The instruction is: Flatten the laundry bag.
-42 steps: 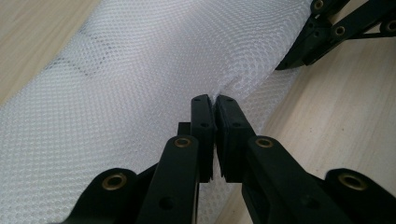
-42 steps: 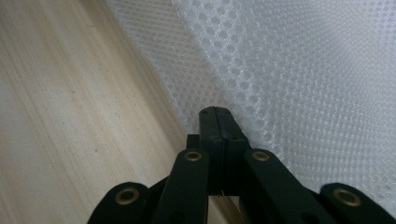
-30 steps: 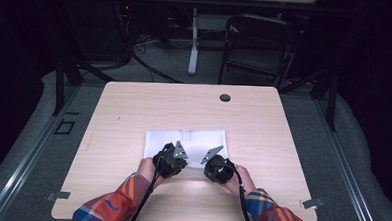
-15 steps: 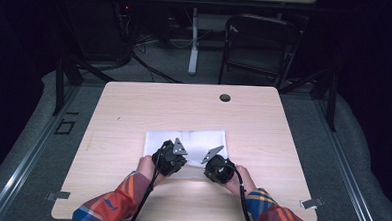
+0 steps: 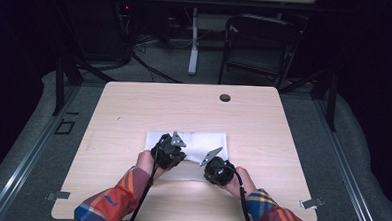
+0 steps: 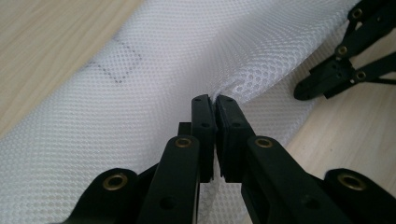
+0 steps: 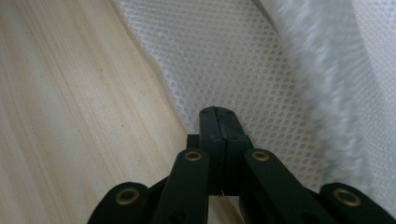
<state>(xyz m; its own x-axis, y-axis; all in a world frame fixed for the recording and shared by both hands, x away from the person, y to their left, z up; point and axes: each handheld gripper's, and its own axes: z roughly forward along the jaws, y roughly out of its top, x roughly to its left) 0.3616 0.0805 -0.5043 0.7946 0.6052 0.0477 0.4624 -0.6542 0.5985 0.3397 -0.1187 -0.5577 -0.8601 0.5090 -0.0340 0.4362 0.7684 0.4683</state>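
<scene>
A white mesh cloth lies flat on the near middle of the wooden table. My left gripper is over the cloth's near left part. In the left gripper view its jaws are shut on a pinched fold of the mesh cloth, which rises toward them. My right gripper is at the cloth's near edge. In the right gripper view it is shut at the edge of the mesh cloth, with a blurred raised fold to its right. The right gripper also appears at the left gripper view's upper right.
A round cable hole sits near the table's far edge. Behind the table stand a dark chair and a white stand post, with cables on the floor. Bare wood surrounds the cloth on all sides.
My left gripper has shifted slightly away from the person, drawing up the pinched fold of mesh. The right gripper has stayed almost in place.
</scene>
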